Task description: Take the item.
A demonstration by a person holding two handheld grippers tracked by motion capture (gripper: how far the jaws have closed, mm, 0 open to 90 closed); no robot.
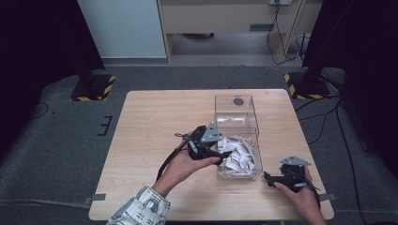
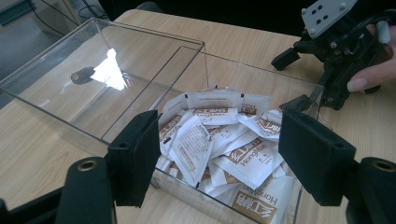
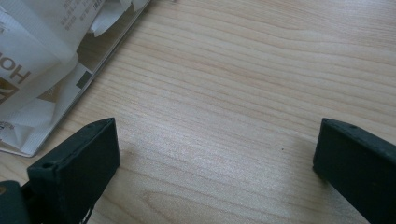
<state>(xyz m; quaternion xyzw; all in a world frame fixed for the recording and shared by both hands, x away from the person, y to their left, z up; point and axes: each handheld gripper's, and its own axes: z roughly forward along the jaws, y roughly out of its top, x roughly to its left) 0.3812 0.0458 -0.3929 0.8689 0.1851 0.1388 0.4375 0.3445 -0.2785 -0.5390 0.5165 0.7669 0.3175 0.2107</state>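
Your left gripper [image 1: 224,153] hung at the near-left rim of the clear box [image 2: 140,79], jaws apart with nothing between them; the sachets [image 2: 224,140] lay heaped in the box's near half, below that rim; the far half stood bare, with a lid panel lying behind. Your right gripper [image 1: 267,178] rested on the table [image 3: 243,84] just beside the box's near-right corner, jaws wide and unloaded; bare wood stretched left of the box to the table edge.
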